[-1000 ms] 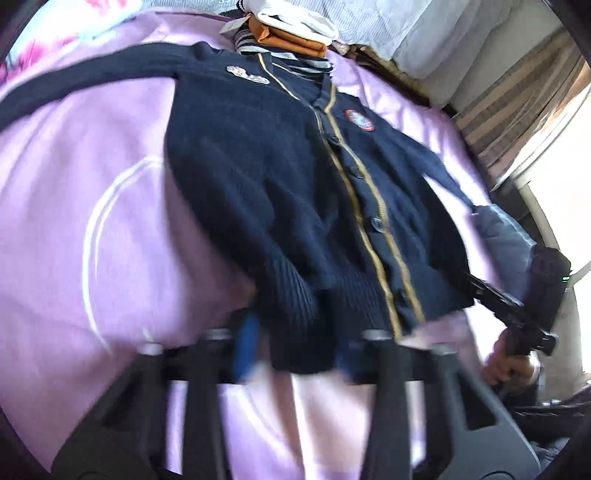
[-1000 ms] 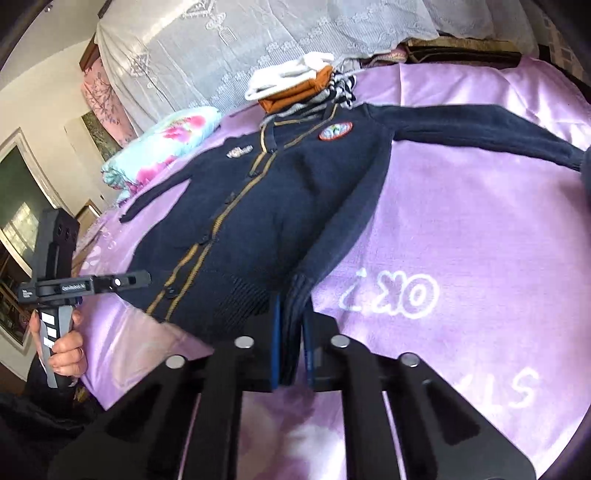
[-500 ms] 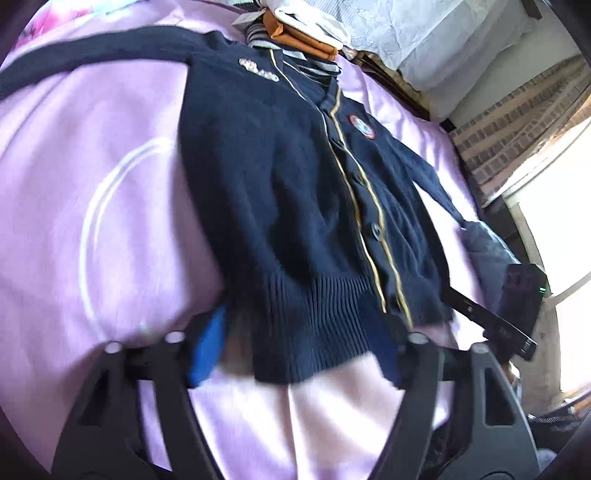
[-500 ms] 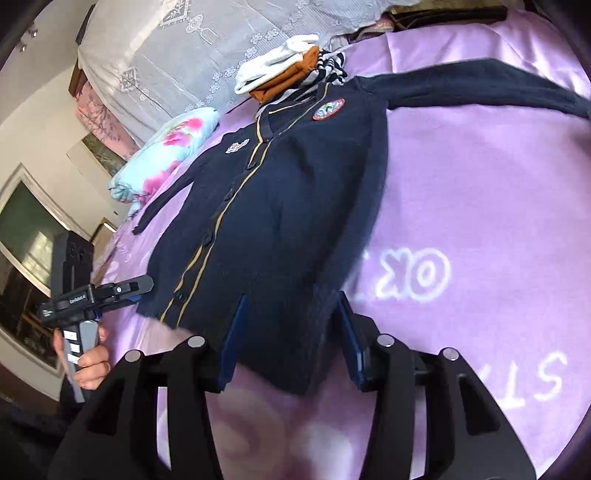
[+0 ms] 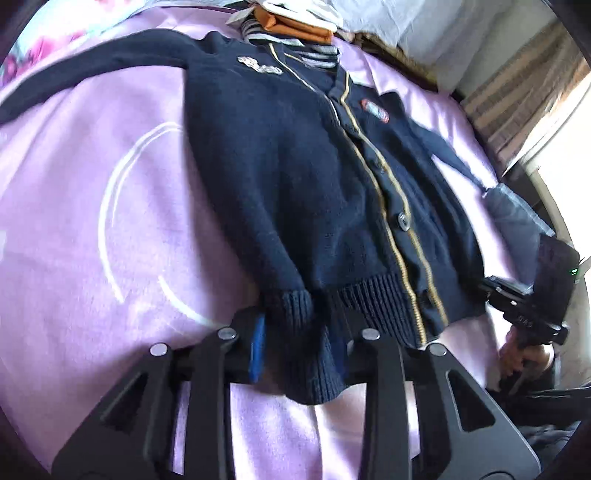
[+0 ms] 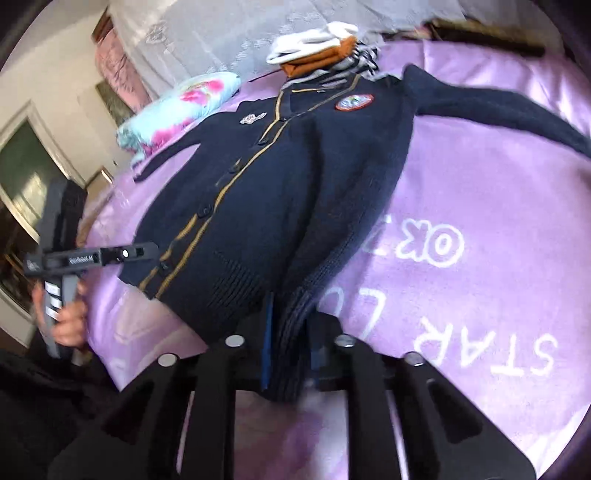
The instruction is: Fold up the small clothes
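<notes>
Left wrist view: the navy cardigan (image 5: 314, 192) lies spread on the purple blanket (image 5: 92, 229), with folded clothes (image 5: 295, 26) stacked at its collar. The left gripper (image 5: 299, 350) pinches the cardigan's ribbed hem, fingers partly closed on bunched knit.

Right wrist view: the right gripper (image 6: 290, 354) clamps the cardigan's other hem corner, fingers nearly together. A floral pillow (image 6: 181, 110) lies beyond the cardigan's sleeve.

cardigan (image 5: 303, 192) flat on bedspread (image 5: 92, 206), folded clothes (image 5: 295, 22) behind its collar
</notes>
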Tool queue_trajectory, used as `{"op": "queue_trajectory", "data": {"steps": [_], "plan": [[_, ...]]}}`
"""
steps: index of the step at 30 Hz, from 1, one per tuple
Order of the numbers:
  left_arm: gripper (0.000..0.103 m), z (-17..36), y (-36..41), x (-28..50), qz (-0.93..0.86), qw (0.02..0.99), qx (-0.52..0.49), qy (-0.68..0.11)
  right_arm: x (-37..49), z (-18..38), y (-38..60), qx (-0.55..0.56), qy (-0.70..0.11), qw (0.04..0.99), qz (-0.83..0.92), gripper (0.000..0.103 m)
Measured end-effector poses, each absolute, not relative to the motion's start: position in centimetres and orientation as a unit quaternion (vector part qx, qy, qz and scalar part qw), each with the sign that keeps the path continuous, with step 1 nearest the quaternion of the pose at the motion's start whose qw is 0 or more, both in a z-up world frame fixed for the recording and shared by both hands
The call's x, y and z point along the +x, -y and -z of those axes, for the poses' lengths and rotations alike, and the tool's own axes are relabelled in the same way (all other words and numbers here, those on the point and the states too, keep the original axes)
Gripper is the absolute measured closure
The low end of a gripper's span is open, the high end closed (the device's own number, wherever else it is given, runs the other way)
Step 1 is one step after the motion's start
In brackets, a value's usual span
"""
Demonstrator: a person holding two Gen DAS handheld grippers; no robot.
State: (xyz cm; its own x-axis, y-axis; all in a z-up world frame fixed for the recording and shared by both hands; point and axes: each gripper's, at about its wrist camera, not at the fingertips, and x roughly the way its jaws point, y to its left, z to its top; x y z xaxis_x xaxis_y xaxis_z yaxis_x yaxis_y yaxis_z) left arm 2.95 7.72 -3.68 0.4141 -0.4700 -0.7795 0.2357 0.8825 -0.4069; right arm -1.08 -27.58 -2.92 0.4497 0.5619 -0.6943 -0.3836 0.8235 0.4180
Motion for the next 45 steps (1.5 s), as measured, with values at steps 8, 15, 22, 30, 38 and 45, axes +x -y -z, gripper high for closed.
{"op": "queue_trajectory", "data": {"steps": [8, 15, 22, 30, 38, 45], "plan": [[0.03, -2.7, -9.0, 4.6, 0.196, 0.884, -0.096, -0.414, 1.8, -2.3, 28.2, 0.071, -0.36, 0.899, -0.241, 0.068], [0.02, 2.6, -4.7, 12.5, 0.177, 0.852, -0.054, -0.49, 8.6, 3.2, 23.9, 0.115, -0.449, 0.834, -0.3, 0.071], [0.01, -1.2, -8.2, 10.9, 0.106, 0.907, -0.012, -0.408, 10.6, 1.1, 36.4, 0.244, -0.408, 0.859, -0.192, 0.063], [0.008, -4.5, -5.4, 20.0, 0.069, 0.921, -0.011, -0.384, 20.4, -1.5, 37.5, 0.287, -0.352, 0.878, -0.151, 0.061], [0.005, 2.0, -10.4, 29.4, 0.005, 0.884, -0.095, -0.458, 25.1, 4.1, 40.3, 0.332, -0.382, 0.854, -0.116, 0.098], [0.005, 0.3, -10.8, 26.4, -0.053, 0.915, -0.044, -0.396, 18.8, 2.3, 50.5, 0.277, -0.348, 0.894, 0.052, 0.093]]}}
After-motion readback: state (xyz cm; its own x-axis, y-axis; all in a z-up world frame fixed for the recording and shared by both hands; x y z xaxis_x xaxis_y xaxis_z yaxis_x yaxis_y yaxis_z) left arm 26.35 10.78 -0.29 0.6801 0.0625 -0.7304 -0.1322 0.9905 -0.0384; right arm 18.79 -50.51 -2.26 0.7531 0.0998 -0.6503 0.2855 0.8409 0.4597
